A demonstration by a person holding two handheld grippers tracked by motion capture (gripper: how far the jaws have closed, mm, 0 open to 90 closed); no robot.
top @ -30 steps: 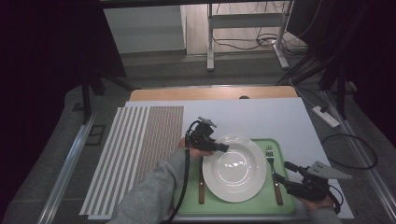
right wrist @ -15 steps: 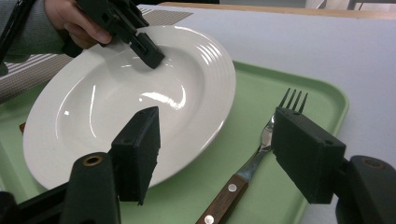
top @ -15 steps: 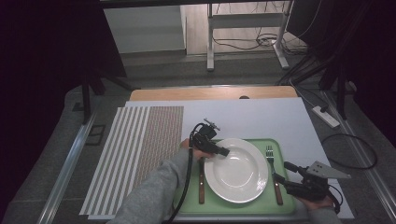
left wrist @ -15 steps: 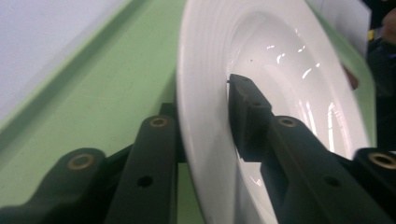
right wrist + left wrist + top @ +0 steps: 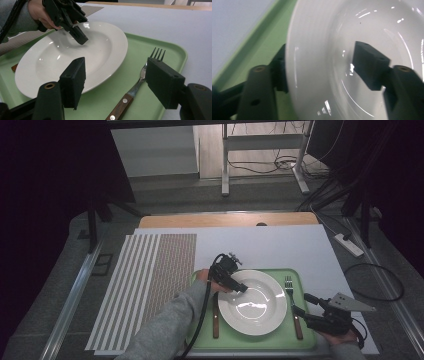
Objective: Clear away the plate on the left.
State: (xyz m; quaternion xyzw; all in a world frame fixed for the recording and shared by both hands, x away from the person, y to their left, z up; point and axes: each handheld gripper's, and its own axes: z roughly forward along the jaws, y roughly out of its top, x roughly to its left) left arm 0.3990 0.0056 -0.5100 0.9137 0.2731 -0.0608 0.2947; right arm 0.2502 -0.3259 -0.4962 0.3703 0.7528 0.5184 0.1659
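dim room beyond the table, cables on the floor; the tabletop carries a white sheet (image 5: 260,247), and at its left edge a striped woven placemat (image 5: 145,285) lies flat.

left to right on the pale green plastic tray (image 5: 305,279): one wood-handled knife (image 5: 215,317) along the left side, one round white ceramic plate (image 5: 257,305) in the middle, one wood-handled steel fork (image 5: 294,305) along the right side, tines pointing away from the person.

left gripper (image 5: 239,287) sits over the plate's near-left rim, jaws straddling it — in the left gripper view one pad is outside and below the rim, the other (image 5: 369,65) over the bowl, neither pressing. its jaws have just been opening, so the plate is released and rests flat on the tray.

right gripper (image 5: 304,304) hovers at the tray's right corner, jaws spread wide, nothing between the pads. in the right gripper view the fork (image 5: 136,88) runs lengthwise between its jaws, handle nearest — likely the next pick, and the right hand is plainly the nearer one.

count: one tray, one plate, one knife, one fork, one placemat.
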